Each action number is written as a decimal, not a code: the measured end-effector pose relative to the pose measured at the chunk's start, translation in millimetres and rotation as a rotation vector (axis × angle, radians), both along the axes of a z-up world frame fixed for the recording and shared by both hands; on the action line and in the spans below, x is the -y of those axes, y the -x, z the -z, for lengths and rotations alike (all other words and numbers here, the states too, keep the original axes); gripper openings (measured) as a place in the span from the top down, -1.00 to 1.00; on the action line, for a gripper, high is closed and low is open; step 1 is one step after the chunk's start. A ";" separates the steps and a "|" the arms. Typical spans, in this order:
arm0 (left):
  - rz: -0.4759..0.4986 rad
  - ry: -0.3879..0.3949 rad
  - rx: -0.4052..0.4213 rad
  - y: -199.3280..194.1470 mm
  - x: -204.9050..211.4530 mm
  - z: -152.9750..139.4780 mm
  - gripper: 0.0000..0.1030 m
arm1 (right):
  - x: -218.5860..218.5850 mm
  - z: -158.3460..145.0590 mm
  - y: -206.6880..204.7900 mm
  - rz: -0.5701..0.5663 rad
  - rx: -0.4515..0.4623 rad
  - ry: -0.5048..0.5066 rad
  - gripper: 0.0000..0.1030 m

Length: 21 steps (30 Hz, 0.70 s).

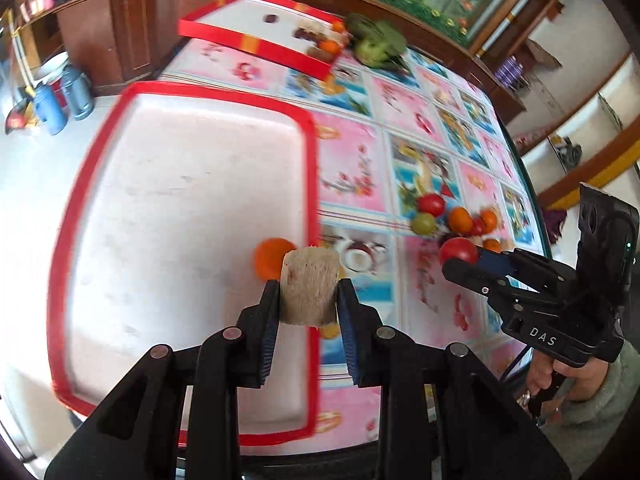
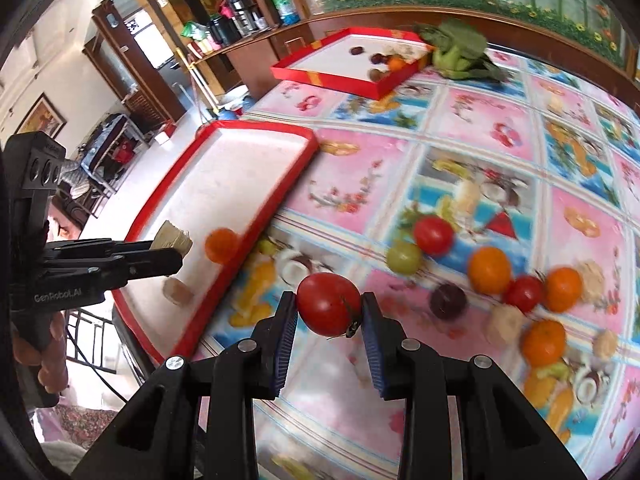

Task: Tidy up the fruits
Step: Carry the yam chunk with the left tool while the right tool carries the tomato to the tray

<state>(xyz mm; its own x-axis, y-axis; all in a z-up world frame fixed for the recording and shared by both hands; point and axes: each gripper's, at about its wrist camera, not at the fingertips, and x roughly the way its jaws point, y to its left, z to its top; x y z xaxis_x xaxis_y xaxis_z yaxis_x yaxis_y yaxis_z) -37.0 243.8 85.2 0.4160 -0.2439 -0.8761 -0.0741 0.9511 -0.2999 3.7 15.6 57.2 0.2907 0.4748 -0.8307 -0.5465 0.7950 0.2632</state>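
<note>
While both hands hang over the table, this is how things lie.

Left gripper [image 1: 308,300]: clamped on a pale, fibrous beige chunk [image 1: 309,286], held up over the right rim of the near tray.
Right gripper [image 2: 329,310]: pads pressed on both sides of a red tomato [image 2: 329,303], lifted above the tablecloth just right of that tray.
Near tray [image 1: 180,112]: white floor, red rim, at the table's left side; its left rim lies close to the table edge.
Room inside it: wide and bare toward the far and left; an orange fruit [image 1: 270,262] lies by the right rim and a second pale chunk [image 2: 178,291] lies toward the near end.
Edge to cross: the raised red right rim [image 2: 256,232] stands between the tomato and the tray floor.
Far tray [image 1: 256,36]: red-walled, at the table's far side, with a few small dark and orange fruits in one corner.
Leafy greens [image 1: 374,42]: touching or just beside the far tray's right corner; I cannot tell which.
Loose pile [image 2: 492,280]: right of the grippers on the cloth, a red tomato, a green fruit, oranges, a dark round fruit and pale chunks, close together.
Open cloth [image 2: 400,152]: clear stretch between the pile and the far tray.
Blur: small details are smeared.
</note>
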 end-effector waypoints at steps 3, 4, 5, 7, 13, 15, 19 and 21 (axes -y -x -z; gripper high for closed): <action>-0.038 -0.011 -0.016 0.6 -21.7 6.7 0.50 | -28.5 -5.2 -8.3 -0.042 -0.001 -0.015 0.37; -0.044 -0.015 -0.025 1.0 -25.4 10.0 0.50 | -39.2 -6.8 -11.7 -0.058 -0.003 -0.020 0.37; -0.053 -0.014 -0.040 1.8 -32.0 16.4 0.50 | -49.0 -7.9 -14.8 -0.073 -0.004 -0.023 0.37; -0.064 -0.018 -0.064 2.7 -35.0 26.6 0.50 | -70.2 -8.4 -20.6 -0.103 -0.002 -0.018 0.37; -0.047 -0.006 -0.116 -2.6 -36.9 53.5 0.50 | -121.9 3.4 -36.7 -0.170 -0.013 0.025 0.37; -0.027 -0.007 -0.125 -4.0 -33.1 56.9 0.50 | -132.3 7.2 -40.6 -0.185 -0.008 0.040 0.37; 0.013 0.007 -0.129 -2.6 -27.6 58.3 0.50 | -148.8 20.0 -51.5 -0.204 -0.015 0.075 0.37; 0.023 0.024 -0.135 -2.9 -27.6 59.2 0.50 | -151.9 25.8 -56.0 -0.205 -0.020 0.087 0.37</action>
